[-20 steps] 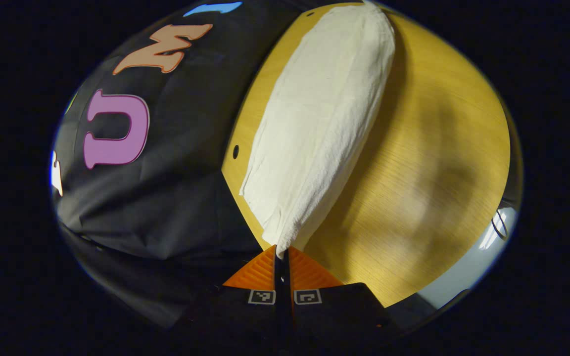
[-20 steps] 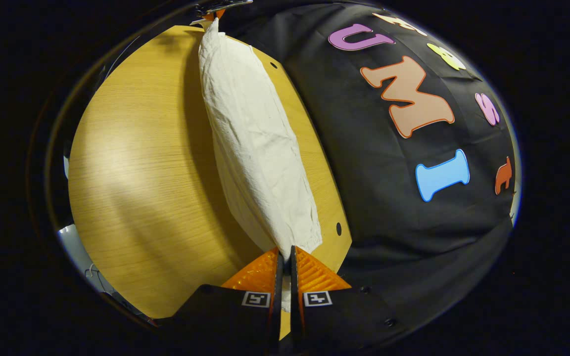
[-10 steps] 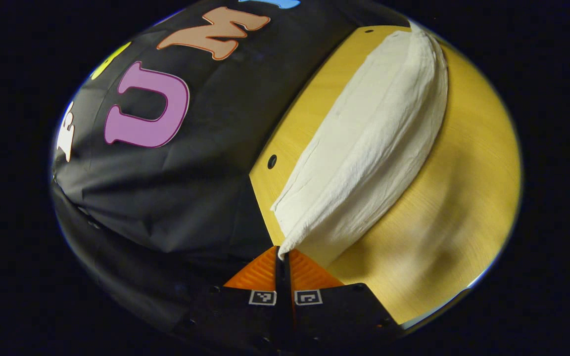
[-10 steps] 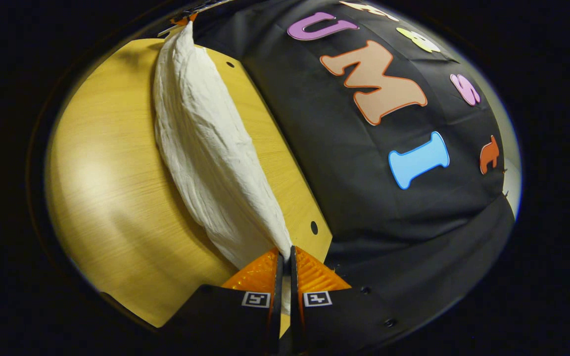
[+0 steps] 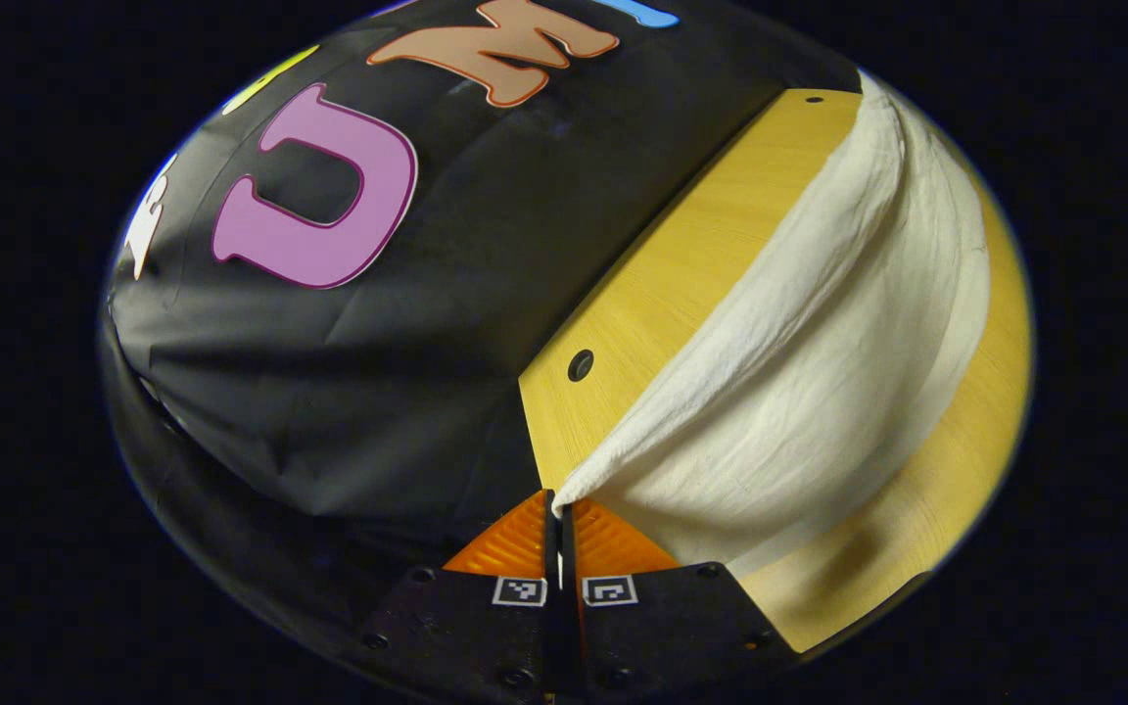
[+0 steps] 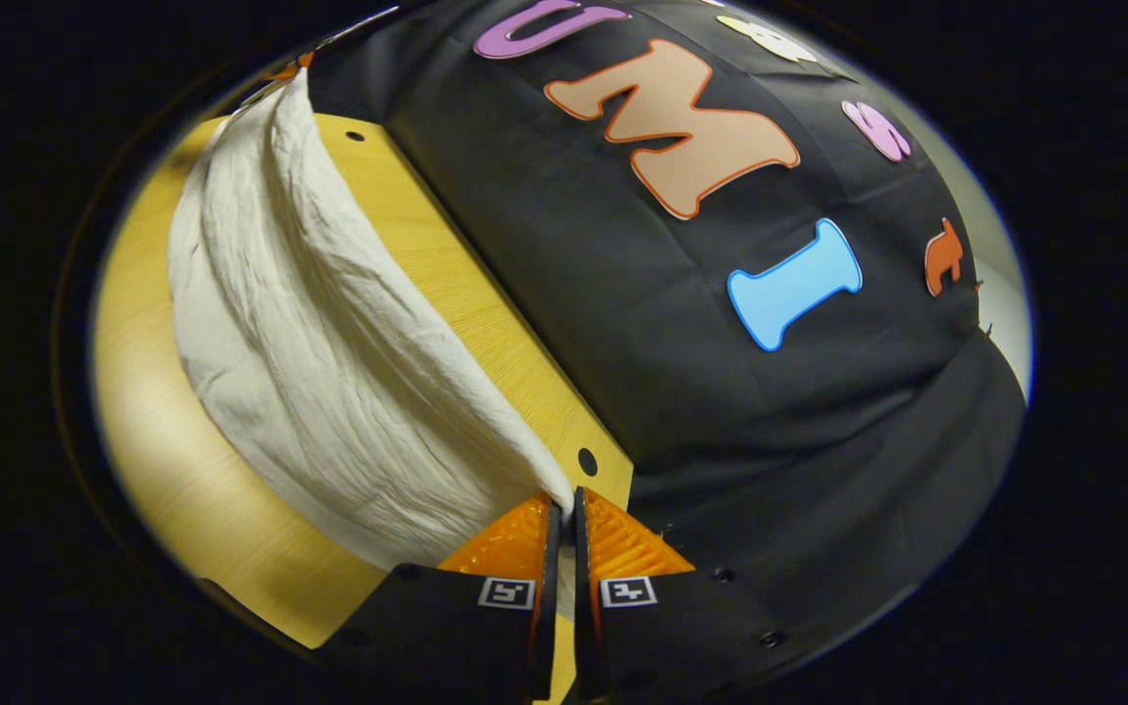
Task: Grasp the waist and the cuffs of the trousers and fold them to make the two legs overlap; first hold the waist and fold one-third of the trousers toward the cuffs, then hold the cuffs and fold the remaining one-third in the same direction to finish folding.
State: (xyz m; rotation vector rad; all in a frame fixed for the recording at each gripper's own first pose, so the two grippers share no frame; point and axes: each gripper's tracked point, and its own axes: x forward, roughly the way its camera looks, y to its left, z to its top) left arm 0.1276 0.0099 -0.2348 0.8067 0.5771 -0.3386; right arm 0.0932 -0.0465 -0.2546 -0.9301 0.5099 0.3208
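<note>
Cream-white crumpled cotton trousers (image 5: pixel 819 392) look light, soft and floppy: they sag in the middle between two end grips, so judged best held at the end corners, waist and cuffs, with a firm pinch. Fabric wrinkled, matte, not slippery. They hang in a shallow curve, belly resting on the yellow wood-grain table (image 5: pixel 681 284), near its back edge. Left claw (image 5: pixel 558 511) pinched closed on one end of the cloth. Right claw (image 6: pixel 564 509) likewise clamped on the other end (image 6: pixel 329 372). Which end is the waist: cannot tell.
</note>
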